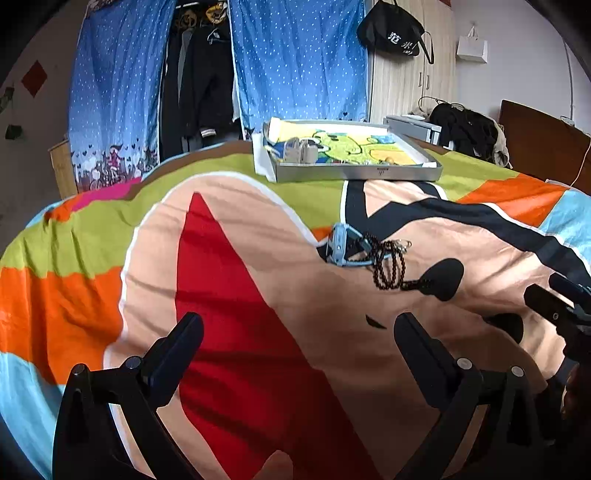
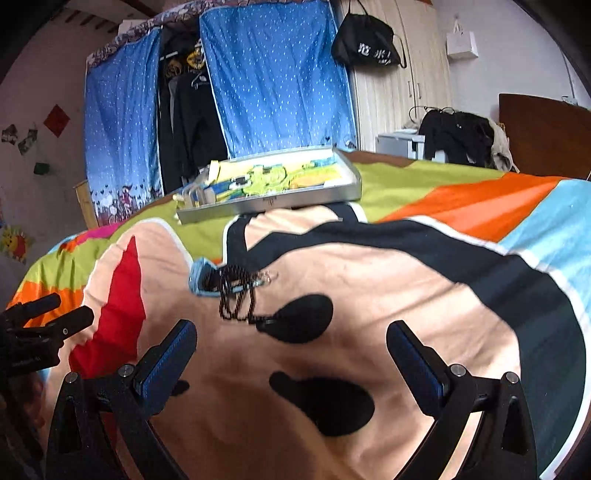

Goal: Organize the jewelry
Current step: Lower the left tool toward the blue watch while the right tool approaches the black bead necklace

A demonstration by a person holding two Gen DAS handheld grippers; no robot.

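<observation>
A bed (image 1: pixel 92 240) fills both views, covered by a bright cartoon-print quilt in orange, green, red, peach and black. Behind it hangs a blue dotted curtain (image 1: pixel 295 55), parted on dark clothes, and to the right of the curtain stands a pale wardrobe with a black bag (image 1: pixel 391 33) hung on it.

At the far side of the bed, in front of the curtain, sits a shallow grey tray (image 1: pixel 354 171) lined with a yellow and green cartoon picture; a few small items lie inside, too small to tell.

Nearer than the tray, in the middle of the quilt, lies a light blue watch (image 1: pixel 341 245), and a dark beaded bracelet (image 1: pixel 391 267) is draped over and beside it, touching it, with a small silvery piece at its far end.

The left gripper (image 1: pixel 299 336) hangs above the quilt with its jaws spread wide and empty; the watch and bracelet lie ahead of it, beyond its right finger. The right gripper (image 2: pixel 291 343) is likewise spread and empty, with the bracelet (image 2: pixel 236 295) just ahead, between the jaws' line and toward the left finger.
</observation>
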